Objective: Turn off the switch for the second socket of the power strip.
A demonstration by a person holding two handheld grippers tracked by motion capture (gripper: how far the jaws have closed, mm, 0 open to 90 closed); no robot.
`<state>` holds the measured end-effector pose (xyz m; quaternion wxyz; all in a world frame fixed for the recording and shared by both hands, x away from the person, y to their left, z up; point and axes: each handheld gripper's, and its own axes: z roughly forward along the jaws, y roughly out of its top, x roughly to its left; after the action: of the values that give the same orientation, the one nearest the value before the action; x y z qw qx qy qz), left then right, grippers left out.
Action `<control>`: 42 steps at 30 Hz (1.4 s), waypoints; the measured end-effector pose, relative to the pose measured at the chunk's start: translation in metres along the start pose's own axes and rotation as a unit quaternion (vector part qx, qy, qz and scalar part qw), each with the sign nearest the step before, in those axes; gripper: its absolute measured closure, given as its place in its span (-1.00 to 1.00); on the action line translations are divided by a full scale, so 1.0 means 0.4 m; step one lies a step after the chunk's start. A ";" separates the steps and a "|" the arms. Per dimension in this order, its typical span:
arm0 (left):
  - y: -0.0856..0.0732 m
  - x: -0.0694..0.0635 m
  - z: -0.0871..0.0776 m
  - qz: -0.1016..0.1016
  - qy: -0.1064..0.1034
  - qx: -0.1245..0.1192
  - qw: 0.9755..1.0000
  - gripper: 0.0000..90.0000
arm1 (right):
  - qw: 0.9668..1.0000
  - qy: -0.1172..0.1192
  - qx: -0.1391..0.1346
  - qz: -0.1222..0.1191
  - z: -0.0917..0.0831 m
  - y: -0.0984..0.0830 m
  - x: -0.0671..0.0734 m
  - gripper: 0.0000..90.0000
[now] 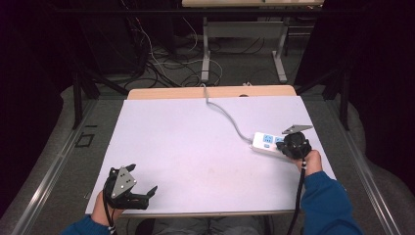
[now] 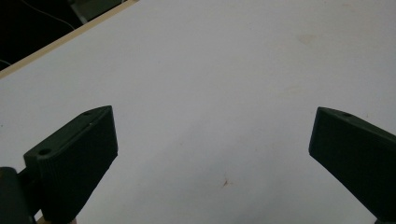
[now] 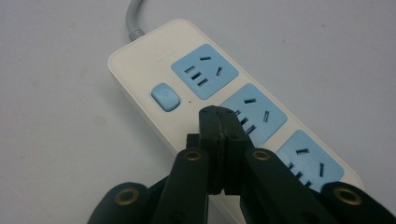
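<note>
Just under right hand-held gripper [image 3: 217, 114], jaws together: white power strip [image 3: 140, 70], near its blue switch [image 3: 165, 97].

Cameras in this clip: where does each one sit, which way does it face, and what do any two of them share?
High view: fixed above the person's side, facing forward and down on the table; both forearms, the left claw and right claw show.
Left gripper view: rides the left claw, looking along its wide-open jaws at bare tabletop.
Right gripper view: rides the right claw, jaws shut, tip over the power strip beside its switch.
Shared: high and right gripper views both show the power strip and its grey cable.
</note>
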<state>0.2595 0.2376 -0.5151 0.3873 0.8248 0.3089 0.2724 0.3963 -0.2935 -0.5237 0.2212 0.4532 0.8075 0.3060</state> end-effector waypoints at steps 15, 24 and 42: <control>0.000 -0.001 0.000 -0.002 -0.002 0.000 1.000 -0.97 | 0.999 -0.005 -0.033 0.012 -0.028 0.019 0.003 0.56; 0.000 0.001 -0.001 0.002 0.002 -0.001 1.000 -0.97 | 0.999 0.014 -0.047 0.012 -0.043 0.024 0.001 -0.31; -0.001 0.000 -0.001 0.002 0.000 0.000 1.000 -0.97 | 0.996 0.056 -0.067 0.011 -0.068 0.029 0.026 -1.00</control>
<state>0.2591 0.2379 -0.5150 0.3867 0.8254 0.3077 0.2730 0.3806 -0.2877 -0.4971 0.2023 0.4288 0.7910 0.3867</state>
